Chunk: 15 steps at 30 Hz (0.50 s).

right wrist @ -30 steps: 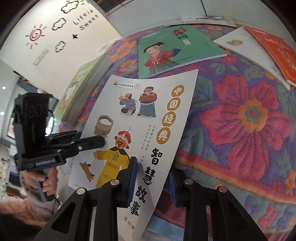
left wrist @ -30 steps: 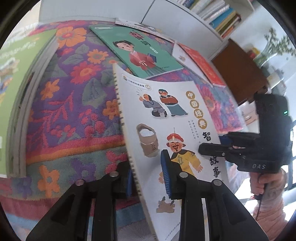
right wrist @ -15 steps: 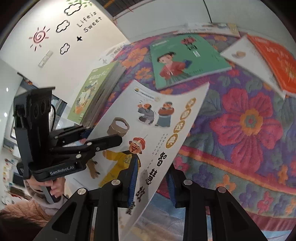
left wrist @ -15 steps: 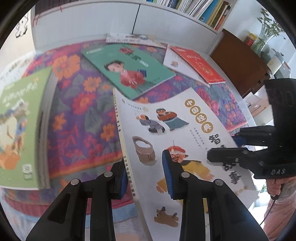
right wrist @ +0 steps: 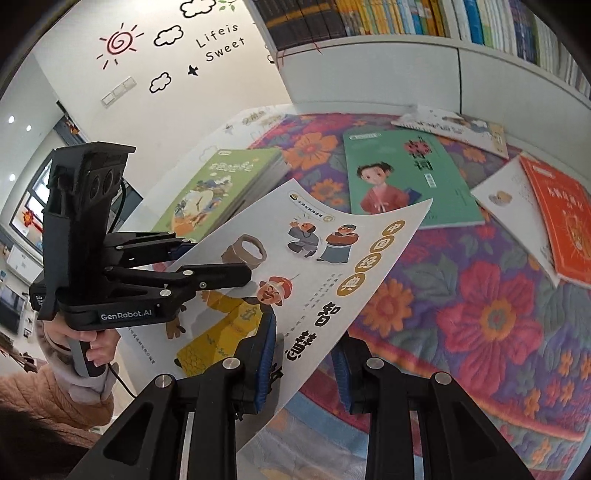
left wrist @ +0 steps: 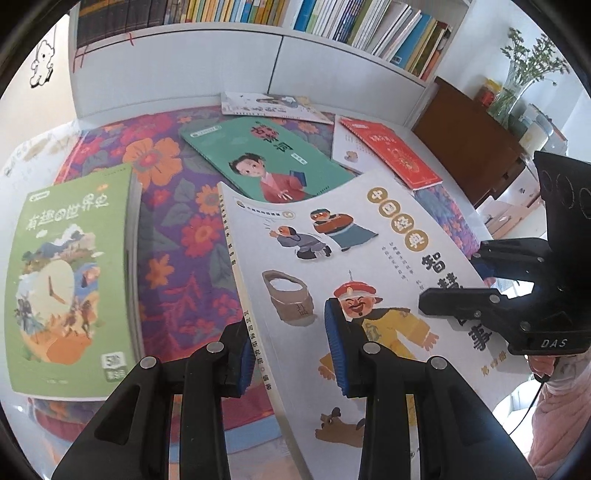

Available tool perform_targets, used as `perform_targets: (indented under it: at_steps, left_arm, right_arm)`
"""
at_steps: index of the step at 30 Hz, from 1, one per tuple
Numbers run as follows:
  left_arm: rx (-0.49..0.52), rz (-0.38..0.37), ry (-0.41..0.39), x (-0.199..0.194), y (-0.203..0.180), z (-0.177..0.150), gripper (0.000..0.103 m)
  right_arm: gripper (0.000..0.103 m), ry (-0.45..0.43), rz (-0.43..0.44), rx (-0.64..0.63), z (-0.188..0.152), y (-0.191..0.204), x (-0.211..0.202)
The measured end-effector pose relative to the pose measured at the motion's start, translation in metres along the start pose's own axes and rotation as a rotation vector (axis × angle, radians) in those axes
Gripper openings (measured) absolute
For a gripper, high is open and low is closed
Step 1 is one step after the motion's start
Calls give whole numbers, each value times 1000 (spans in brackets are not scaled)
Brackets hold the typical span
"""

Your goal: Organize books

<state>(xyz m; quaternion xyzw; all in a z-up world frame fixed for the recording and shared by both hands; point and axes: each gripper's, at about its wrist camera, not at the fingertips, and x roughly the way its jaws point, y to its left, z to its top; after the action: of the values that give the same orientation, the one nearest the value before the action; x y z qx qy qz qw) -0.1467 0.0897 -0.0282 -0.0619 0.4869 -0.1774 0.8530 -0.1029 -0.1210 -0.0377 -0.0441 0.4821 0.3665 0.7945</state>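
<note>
A white picture book (left wrist: 332,258) with cartoon figures hangs above the floral cloth, its far edge sagging. My left gripper (left wrist: 290,350) is shut on the book's spine edge near the lower corner. In the right wrist view the same white book (right wrist: 314,266) runs between the blue pads of my right gripper (right wrist: 304,362), which is shut on its opposite edge. Each gripper shows in the other's view: the right gripper (left wrist: 454,280) at the book's right edge, the left gripper (right wrist: 218,262) at its left, held by a hand in a pale sleeve.
On the floral cloth (left wrist: 177,258) lie a green-covered stack (left wrist: 70,280) at left, a teal book (left wrist: 266,162) in the middle, a red book (left wrist: 391,151) over a white one at right, and another book (left wrist: 273,105) at the back. A full bookshelf (left wrist: 332,22) stands behind.
Both grippers have risen with the white book held between them. It now hangs well above the cloth, and more of the table and the bookshelf has come into view.
</note>
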Motion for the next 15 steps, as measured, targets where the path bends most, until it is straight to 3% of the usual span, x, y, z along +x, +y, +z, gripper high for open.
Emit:
perform_targets:
  at_steps: [15]
  left_arm:
    - [1, -29, -85, -46, 71, 27, 30]
  right_arm:
    - [29, -106, -82, -104, 61, 54, 19]
